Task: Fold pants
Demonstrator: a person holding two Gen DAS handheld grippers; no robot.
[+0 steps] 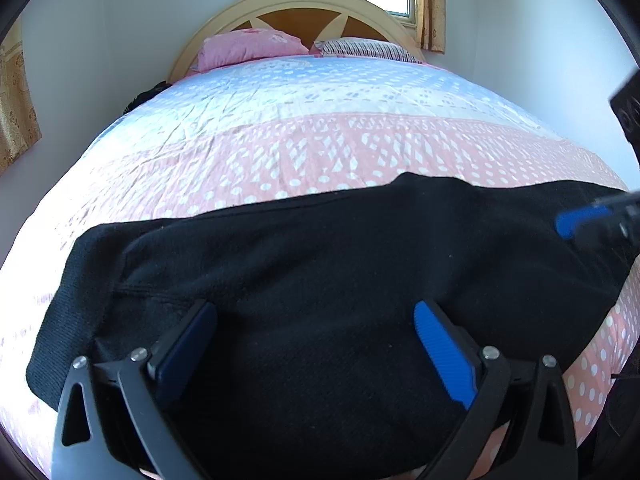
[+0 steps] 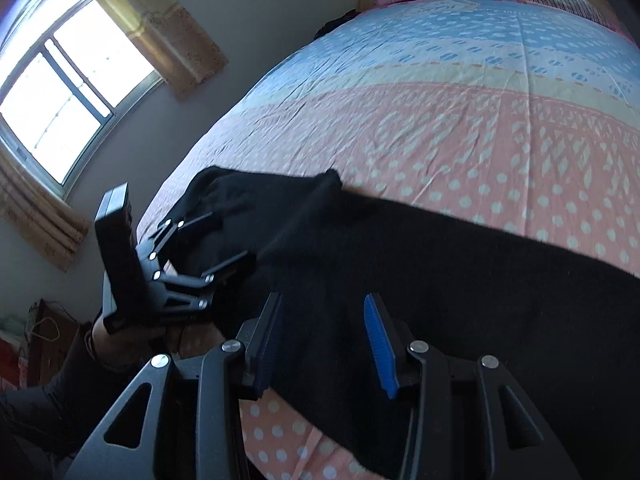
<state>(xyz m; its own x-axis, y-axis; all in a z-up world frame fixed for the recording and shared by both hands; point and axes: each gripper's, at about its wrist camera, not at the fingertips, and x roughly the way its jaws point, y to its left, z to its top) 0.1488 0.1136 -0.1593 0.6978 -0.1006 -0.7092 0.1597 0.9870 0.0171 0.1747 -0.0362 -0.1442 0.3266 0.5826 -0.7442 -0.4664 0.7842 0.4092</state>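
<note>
Room: bedroom, pale walls, daylight from a window [image 2: 60, 92] with yellow patterned curtains [image 2: 176, 40]
Surface: bed [image 1: 320, 136] under a sheet banded blue, cream and pink with white dots, wrinkled in places
Left gripper [image 1: 316, 344]: jaws spread wide, blue pads well apart, nothing pinched between them; hovering over the near part of the dark cloth, angled downward
Left gripper seen from the right wrist: at the left of the view [image 2: 224, 240], fingers splayed over the end of the cloth, held by a hand [image 2: 120, 340] in a dark sleeve [image 2: 48, 412]
Right gripper [image 2: 320, 340]: jaws partly apart, a clear gap between the blue pads, no cloth clamped; fabric lies beneath the gap only
Right gripper seen from the left wrist: only one blue pad tip [image 1: 580, 220] showing at the right edge, above the cloth, slightly blurred
Pants [image 1: 320, 272]: black, knit-textured, lying flat in a wide band across the near edge of the bed, on the pink dotted zone; one end bunched and folded back on itself towards the left gripper [image 2: 256, 196]
Beyond the pants: bare sheet up to the head of the bed
Pillows: pink pillow [image 1: 248, 48] and striped pillow [image 1: 368, 50] side by side, touching
Headboard [image 1: 296, 12]: arched, cream frame with brown panels, against the wall
Bedside, far left: dark item [image 1: 142, 98] at the mattress edge, too unclear to identify
</note>
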